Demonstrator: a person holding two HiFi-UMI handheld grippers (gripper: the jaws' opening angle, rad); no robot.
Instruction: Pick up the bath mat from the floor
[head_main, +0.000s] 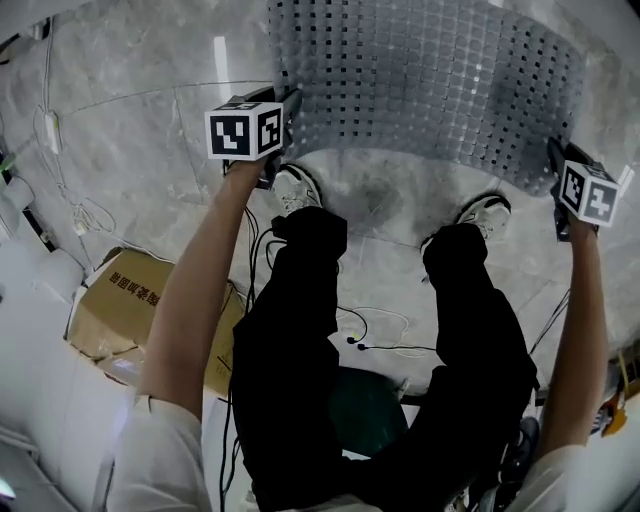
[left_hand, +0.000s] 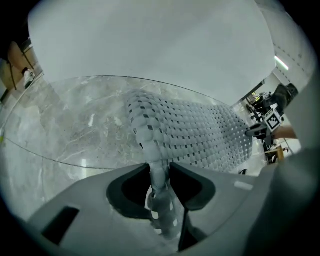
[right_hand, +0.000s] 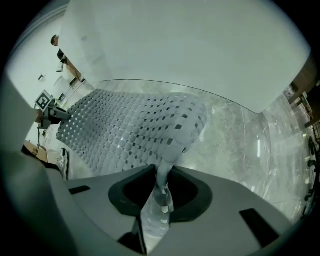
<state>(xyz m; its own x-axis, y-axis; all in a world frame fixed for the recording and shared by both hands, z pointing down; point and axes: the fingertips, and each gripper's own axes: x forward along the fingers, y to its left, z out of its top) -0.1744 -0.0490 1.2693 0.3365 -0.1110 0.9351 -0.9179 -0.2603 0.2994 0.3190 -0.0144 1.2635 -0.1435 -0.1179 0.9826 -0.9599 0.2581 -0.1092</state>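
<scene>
The bath mat (head_main: 430, 85) is a grey, perforated rubber sheet, stretched between my two grippers above the marble floor. My left gripper (head_main: 280, 135) is shut on the mat's near left corner; in the left gripper view the mat (left_hand: 200, 132) bunches into a fold pinched between the jaws of the left gripper (left_hand: 160, 182). My right gripper (head_main: 556, 175) is shut on the near right corner; in the right gripper view the mat (right_hand: 135, 125) narrows into a fold clamped at the right gripper (right_hand: 163, 182). The mat's middle sags in an arc in front of the person's shoes.
Grey marble floor (head_main: 150, 130) lies all round. A cardboard box (head_main: 125, 300) sits at the left, with white cables (head_main: 80, 210) beside it. The person's white shoes (head_main: 298, 188) stand just behind the mat. A white wall (left_hand: 150, 45) rises beyond.
</scene>
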